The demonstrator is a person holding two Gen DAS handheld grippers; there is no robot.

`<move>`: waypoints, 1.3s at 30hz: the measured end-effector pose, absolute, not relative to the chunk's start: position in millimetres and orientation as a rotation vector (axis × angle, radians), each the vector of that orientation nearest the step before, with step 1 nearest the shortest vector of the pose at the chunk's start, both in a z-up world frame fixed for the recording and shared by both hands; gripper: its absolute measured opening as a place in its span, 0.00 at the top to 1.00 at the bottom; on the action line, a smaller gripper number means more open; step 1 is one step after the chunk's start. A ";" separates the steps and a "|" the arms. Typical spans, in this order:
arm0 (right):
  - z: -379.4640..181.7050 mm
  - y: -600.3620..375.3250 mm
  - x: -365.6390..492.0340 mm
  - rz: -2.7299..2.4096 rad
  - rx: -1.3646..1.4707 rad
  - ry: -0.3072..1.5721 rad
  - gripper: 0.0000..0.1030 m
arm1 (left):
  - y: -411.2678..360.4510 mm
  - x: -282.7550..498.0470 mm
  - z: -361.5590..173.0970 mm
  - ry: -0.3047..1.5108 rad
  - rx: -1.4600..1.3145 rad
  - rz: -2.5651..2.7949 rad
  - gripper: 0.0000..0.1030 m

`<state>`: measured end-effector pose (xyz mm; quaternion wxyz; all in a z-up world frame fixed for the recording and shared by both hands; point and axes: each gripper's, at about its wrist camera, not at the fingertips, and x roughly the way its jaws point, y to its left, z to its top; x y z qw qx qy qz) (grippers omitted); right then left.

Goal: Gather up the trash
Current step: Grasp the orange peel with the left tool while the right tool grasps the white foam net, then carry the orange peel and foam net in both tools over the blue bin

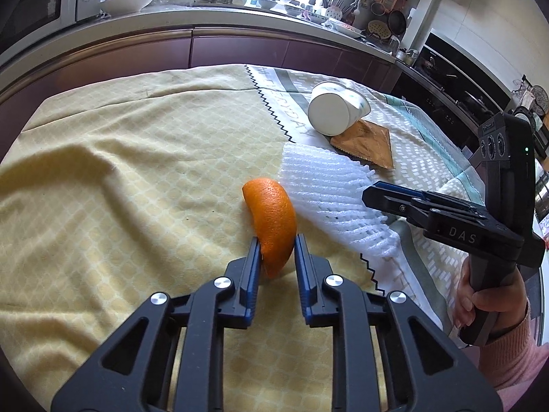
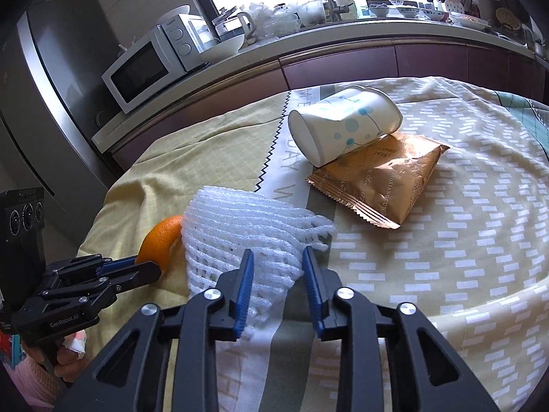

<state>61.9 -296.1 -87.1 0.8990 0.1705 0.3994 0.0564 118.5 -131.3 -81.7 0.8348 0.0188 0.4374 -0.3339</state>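
Note:
An orange peel stands on edge on the yellow cloth. My left gripper has its jaws around the peel's near end, the left pad touching it and a small gap at the right pad. A white foam fruit net lies right of the peel. My right gripper is open, its jaws on either side of the net's near end. It also shows in the left wrist view. A tipped paper cup rests on a brown snack wrapper further back.
The table is covered with a wrinkled yellow and white patterned cloth. A kitchen counter with a microwave, bowls and dishes runs behind the table. A fridge stands at the left.

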 end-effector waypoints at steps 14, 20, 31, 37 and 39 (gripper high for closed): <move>-72.0 -284.4 58.3 0.268 0.438 0.768 0.91 | -75.9 107.2 -64.0 0.851 -0.018 -0.619 0.82; -61.8 -278.0 59.7 0.329 0.485 0.740 0.91 | -47.4 98.8 -60.3 0.830 -0.041 -0.571 0.82; -48.8 -253.4 69.0 0.415 0.494 0.717 0.91 | -5.8 86.4 -50.4 0.791 -0.073 -0.505 0.82; -44.8 -232.8 77.3 0.463 0.487 0.718 0.91 | 9.1 79.5 -46.9 0.774 -0.074 -0.476 0.82; -44.0 -225.8 79.3 0.477 0.482 0.719 0.91 | 15.2 76.7 -44.8 0.767 -0.075 -0.468 0.82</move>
